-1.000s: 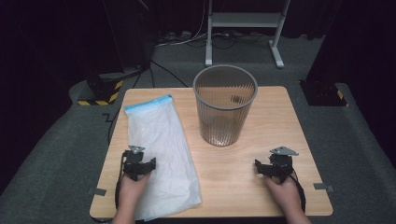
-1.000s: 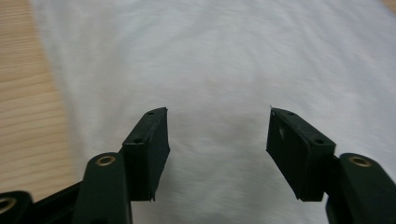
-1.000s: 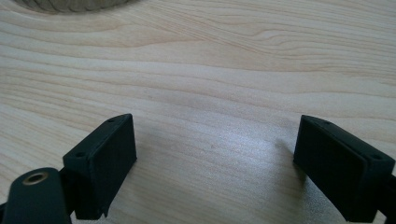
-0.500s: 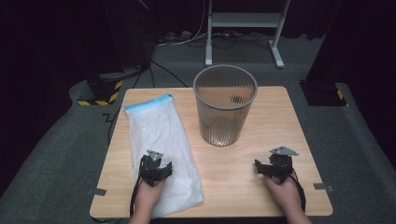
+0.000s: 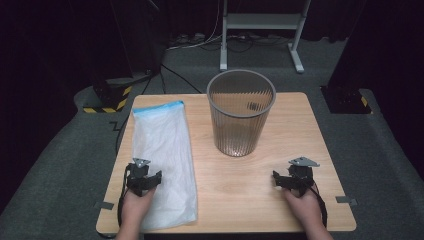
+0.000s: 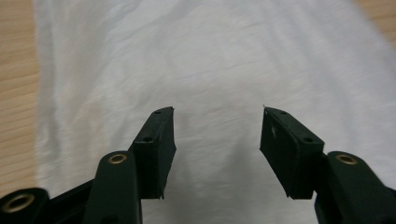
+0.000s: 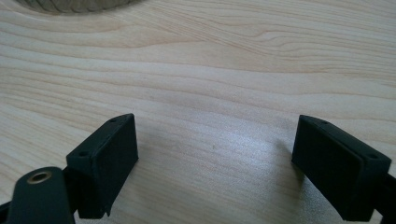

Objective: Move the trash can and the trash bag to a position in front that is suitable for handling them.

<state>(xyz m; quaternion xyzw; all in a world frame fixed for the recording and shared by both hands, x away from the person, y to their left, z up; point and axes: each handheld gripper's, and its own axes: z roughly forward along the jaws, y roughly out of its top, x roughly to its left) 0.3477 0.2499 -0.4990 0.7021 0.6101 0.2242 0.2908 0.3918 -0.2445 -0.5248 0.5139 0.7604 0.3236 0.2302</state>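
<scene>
The white plastic bin bag (image 5: 162, 160) w/ its blue top edge is lying flat along the left half of the wooden table (image 5: 260, 185), running from centre-left down to the lower left of the frame. The left gripper (image 5: 145, 176) is sitting over the bag's lower part, near its left edge. In the left gripper view its jaws are standing apart above the white film and have just been closing in a bit, but nothing's between them yet; the pads aren't pinching plastic.

The right gripper (image 5: 291, 179) is waiting at the lower right on bare wood, jaws spread wide, nothing in them.

The grey ribbed wastebasket (image 5: 241, 112) is standing upright at centre frame, apart from the bag, apparently w/o a liner.

Looks like the pick-up step: left gripper is lining up to grab the bag. Next it'll prob. need to drop onto the film, pinch a fold, and lift w/o the thin plastic slipping out.
</scene>
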